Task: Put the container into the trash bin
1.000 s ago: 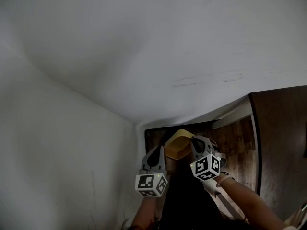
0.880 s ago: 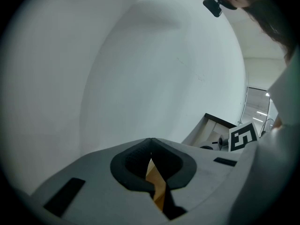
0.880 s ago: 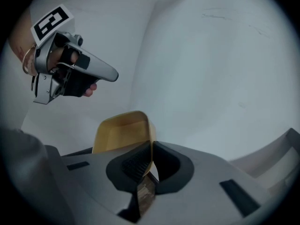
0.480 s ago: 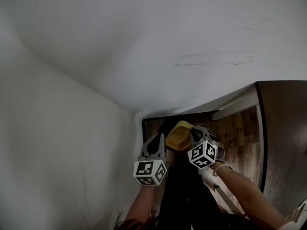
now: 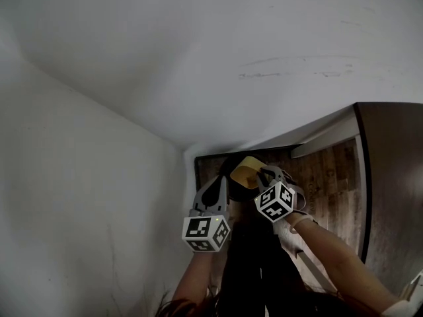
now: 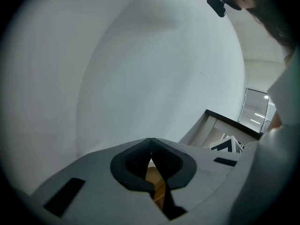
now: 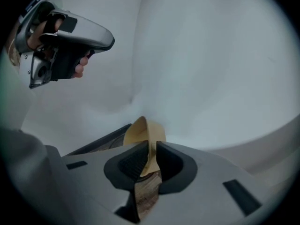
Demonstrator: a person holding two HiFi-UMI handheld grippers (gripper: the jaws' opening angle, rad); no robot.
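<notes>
A yellow container hangs over the wooden floor near the wall corner, held by its rim in my right gripper. In the right gripper view the container's thin tan wall is pinched between the pads of the right gripper. My left gripper is just left of the container, jaws pressed together on nothing. In the left gripper view the left gripper is shut. A dark shape lies just beyond the container; I cannot tell whether it is the trash bin.
White walls meet in a corner close ahead and to the left. Brown wooden floor runs to the right, bounded by a white skirting board and a dark panel. The person's dark clothing fills the space below the grippers.
Both grippers and the yellow container have moved slightly up and away in the head view, closer to the wall corner. The right gripper's hold on the container is unchanged.
</notes>
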